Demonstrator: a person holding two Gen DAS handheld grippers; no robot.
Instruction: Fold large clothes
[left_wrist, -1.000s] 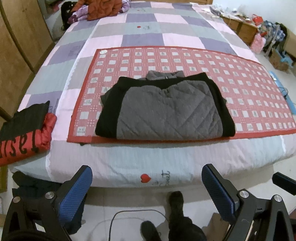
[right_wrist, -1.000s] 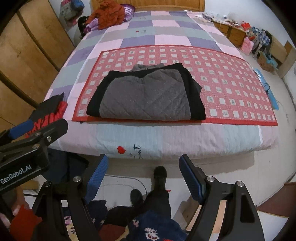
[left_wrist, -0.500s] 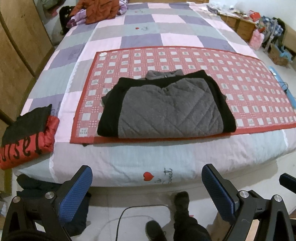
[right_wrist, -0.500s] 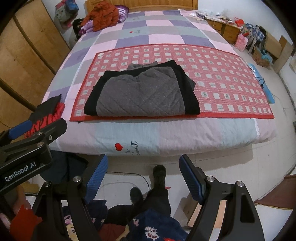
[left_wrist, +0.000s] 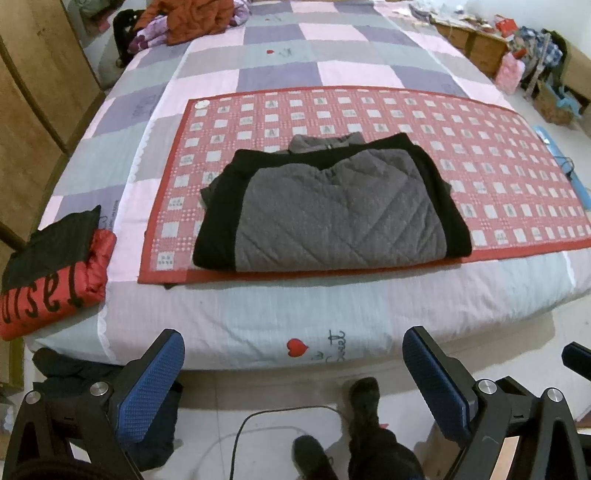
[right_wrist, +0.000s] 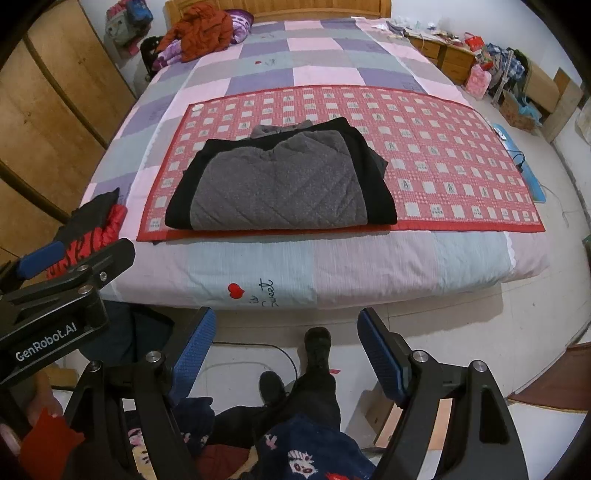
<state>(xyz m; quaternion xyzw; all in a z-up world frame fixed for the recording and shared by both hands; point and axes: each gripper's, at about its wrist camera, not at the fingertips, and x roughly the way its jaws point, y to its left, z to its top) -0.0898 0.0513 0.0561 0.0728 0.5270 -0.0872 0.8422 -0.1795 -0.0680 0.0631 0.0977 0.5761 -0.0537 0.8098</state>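
Your jacket (left_wrist: 332, 210) sits folded into a neat gray-and-black rectangle on the red checked mat (left_wrist: 480, 155), w/ its front fold right along the mat's near edge and its collar peeking out the far side. Compared w/ a second ago, the jacket hasn't shifted at all; only your viewpoint has drifted, the bed (left_wrist: 240, 317) sliding slightly lower and nearer in the left view. That reads as the fold being done and you standing back from it, not mid-move.

Your left gripper (left_wrist: 293, 376) is spread wide, nothing between its blue pads, hanging over the floor short of the bed's foot, well clear of the mat. Your right gripper (right_wrist: 284, 354) is likewise wide open and empty, also off the bed on the near side of the mat.

To the left of the mat, at the bed's corner, a red-and-black folded garment (left_wrist: 51, 280) already lies, prob. an earlier piece. Beyond the mat's far side, an orange coat (right_wrist: 201, 31) is heaped near the headboard; likely your next item.
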